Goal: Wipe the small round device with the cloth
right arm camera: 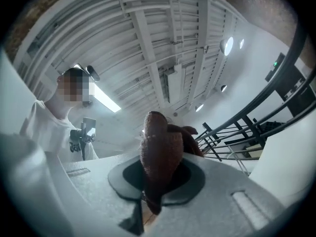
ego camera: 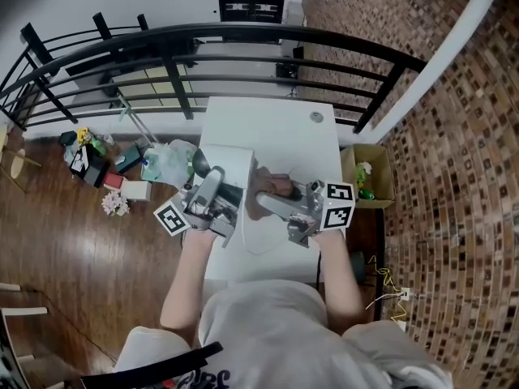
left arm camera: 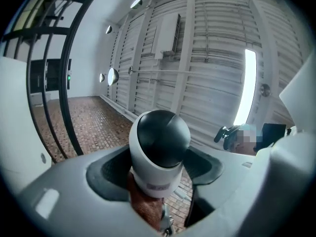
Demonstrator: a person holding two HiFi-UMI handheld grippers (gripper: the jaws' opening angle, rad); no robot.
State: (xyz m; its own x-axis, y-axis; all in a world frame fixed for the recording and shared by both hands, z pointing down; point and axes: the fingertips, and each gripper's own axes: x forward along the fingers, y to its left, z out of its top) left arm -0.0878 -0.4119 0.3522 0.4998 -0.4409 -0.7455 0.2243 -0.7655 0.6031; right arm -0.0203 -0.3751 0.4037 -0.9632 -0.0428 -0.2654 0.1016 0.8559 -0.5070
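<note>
Device (left arm camera: 160, 147), one, tight in left hand-held gripper (left arm camera: 157, 176); cloth (right arm camera: 159, 152), one, in right hand-held gripper (right arm camera: 157, 182)

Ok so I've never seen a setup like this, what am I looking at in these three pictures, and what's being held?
No robot here: a person holds a pair of tongs in each hand. The head view comes from a camera on the person's head, looking down at a white table. The other two views come from cameras riding on the tongs. The left tongs are shut on a small round device, white with a dark dome. The right tongs grip a brown cloth, which seems to touch the device's base. A small round object lies near the table's far edge.
</note>
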